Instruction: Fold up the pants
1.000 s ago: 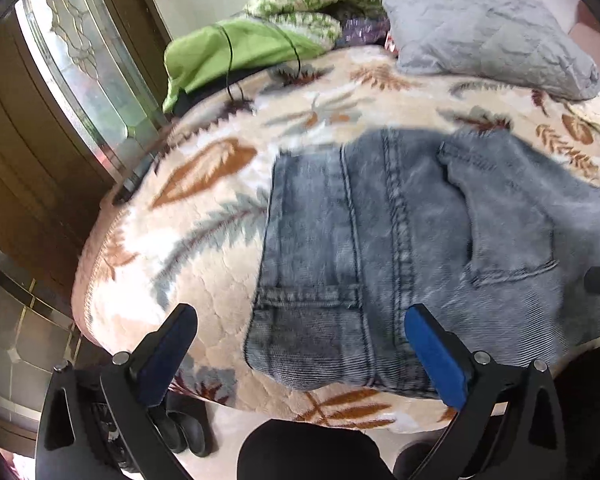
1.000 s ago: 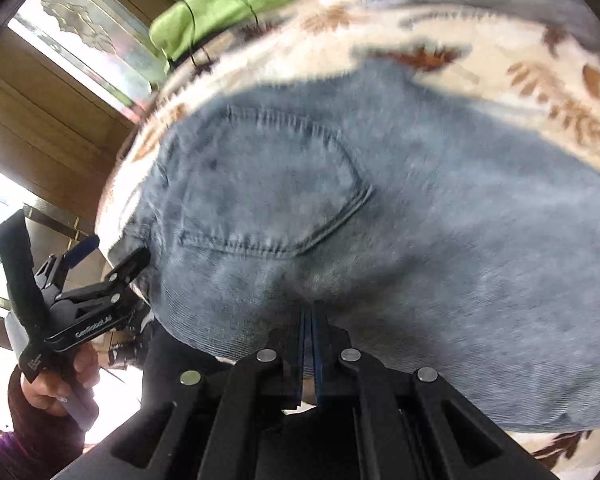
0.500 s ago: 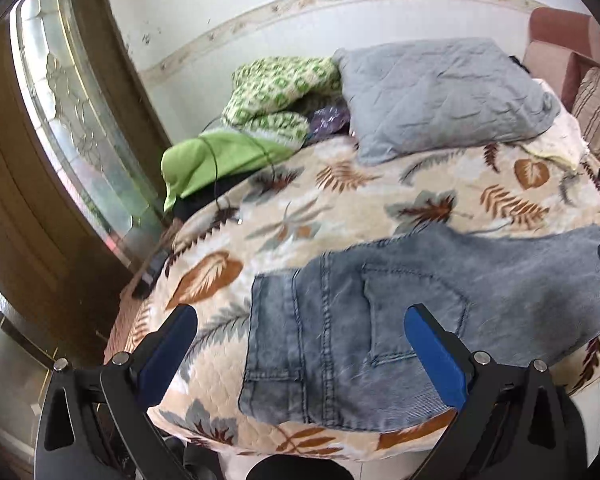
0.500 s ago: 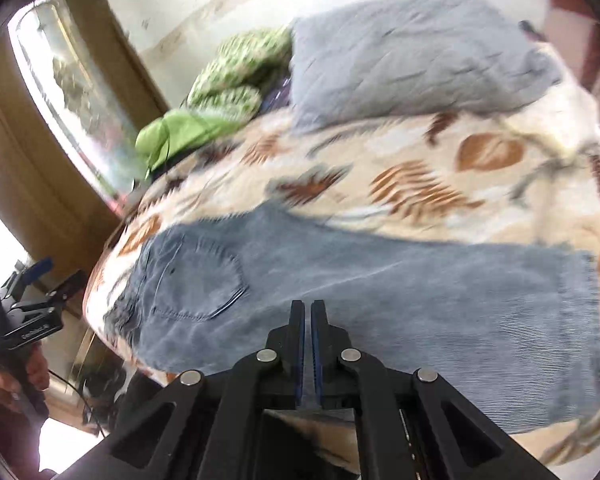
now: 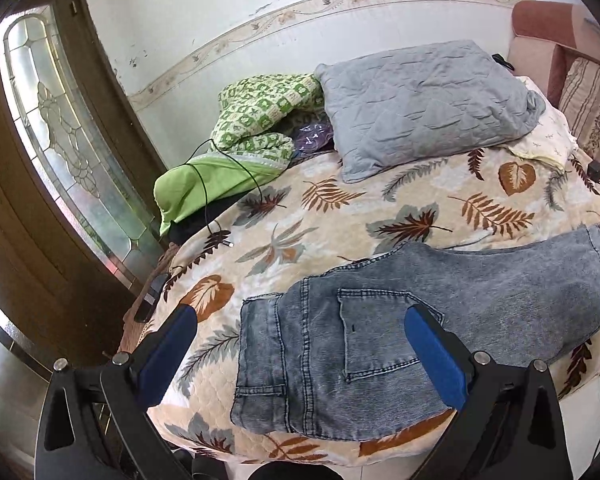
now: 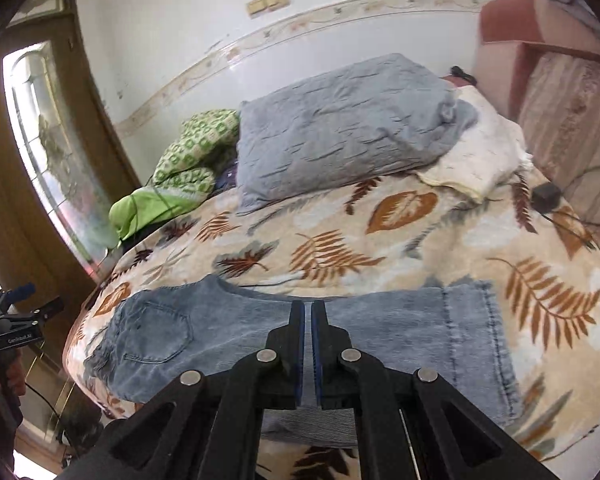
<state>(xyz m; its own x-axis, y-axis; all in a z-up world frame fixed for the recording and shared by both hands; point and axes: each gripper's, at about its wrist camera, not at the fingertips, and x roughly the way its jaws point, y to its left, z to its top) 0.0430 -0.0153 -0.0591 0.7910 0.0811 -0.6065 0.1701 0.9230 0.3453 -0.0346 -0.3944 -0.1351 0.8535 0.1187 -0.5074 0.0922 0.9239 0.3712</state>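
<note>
Jeans (image 5: 400, 332): lying flat along the near edge of the leaf-print blanket (image 5: 340, 216), waist left.
Left gripper (image 5: 308, 344): pulling back, jaws spread, empty.
Right gripper (image 6: 308, 348): retreating, clenched, holding nothing.
Meaning: next fold is awaiting a fresh grasp.

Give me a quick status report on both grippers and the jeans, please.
Left gripper open, empty. Right gripper shut, empty. Jeans flat on leaf-print blanket, one fold in. Nothing on them.

pants (image 6: 400, 332): near edge hidden behind right gripper (image 6: 308, 316), lower centre
left gripper (image 6: 16, 320): perhaps cut off, left edge
</note>
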